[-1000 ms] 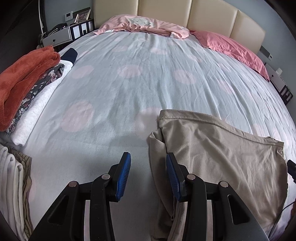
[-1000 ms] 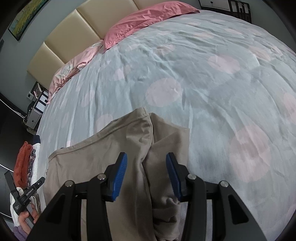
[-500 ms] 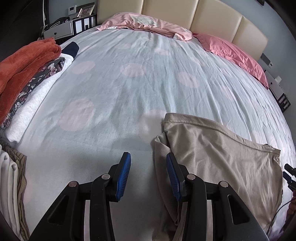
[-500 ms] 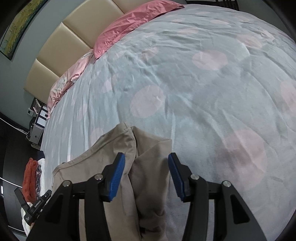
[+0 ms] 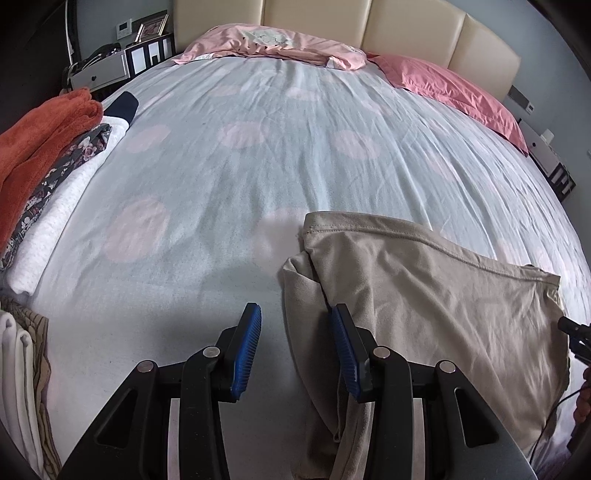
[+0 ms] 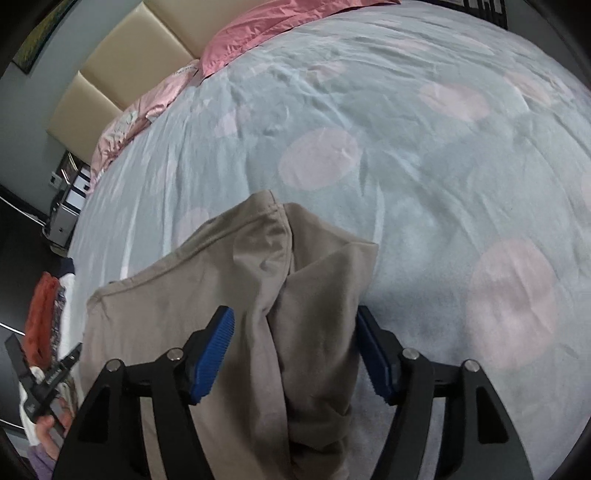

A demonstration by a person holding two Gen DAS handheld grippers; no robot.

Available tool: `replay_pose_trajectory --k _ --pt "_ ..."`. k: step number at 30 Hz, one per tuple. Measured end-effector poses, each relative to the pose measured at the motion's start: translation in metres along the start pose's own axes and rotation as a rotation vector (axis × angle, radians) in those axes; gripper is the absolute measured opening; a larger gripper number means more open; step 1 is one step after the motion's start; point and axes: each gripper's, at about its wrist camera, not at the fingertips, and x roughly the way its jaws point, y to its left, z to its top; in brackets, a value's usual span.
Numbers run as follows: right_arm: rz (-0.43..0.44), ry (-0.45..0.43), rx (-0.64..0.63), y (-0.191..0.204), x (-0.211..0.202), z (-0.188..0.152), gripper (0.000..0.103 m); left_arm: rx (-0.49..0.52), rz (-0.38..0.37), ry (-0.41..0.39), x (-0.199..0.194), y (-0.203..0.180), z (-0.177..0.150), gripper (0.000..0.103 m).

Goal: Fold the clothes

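Pale blue cotton with big faded pink dots covers the bed, and it fills most of the left wrist view. Behind it stands a cream padded headboard in panels, with two pink pillows lying against it. A white bedside cabinet stands at the far left corner and another one at the right side. On the left edge of the bed there is a stack of folded clothes: an orange fleecy piece on top, a dark flowered one, then a white knitted one. The beige garment lies near the foot of the bed, soft and creased, with a stitched hem along its far edge. The left gripper has its blue ribbed pads apart; the left border of the garment lies between them.

In the right wrist view the same dotted sheet curves away to the headboard and one pink pillow. The beige garment is here folded over itself in the middle. The right gripper stands wide apart above this fold and clamps nothing. At the left edge a hand holds the other gripper.
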Motion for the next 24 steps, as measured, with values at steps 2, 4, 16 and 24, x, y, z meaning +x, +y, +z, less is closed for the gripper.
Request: replay_pose_trajectory --k 2,4,16,24 --pt "-0.049 -0.004 -0.030 0.003 0.001 -0.002 0.043 0.000 0.004 0.003 0.001 0.001 0.000 0.042" --pt "-0.048 -0.007 -0.027 0.001 0.000 -0.002 0.027 -0.003 0.006 0.007 0.002 0.001 -0.001 0.042" --pt "0.016 -0.028 0.005 0.003 -0.009 -0.006 0.009 -0.011 -0.019 0.007 -0.001 0.001 0.000 0.042" --pt "0.059 -0.092 0.002 0.030 -0.038 -0.011 0.007 -0.016 -0.074 -0.022 -0.009 0.000 0.006 0.042"
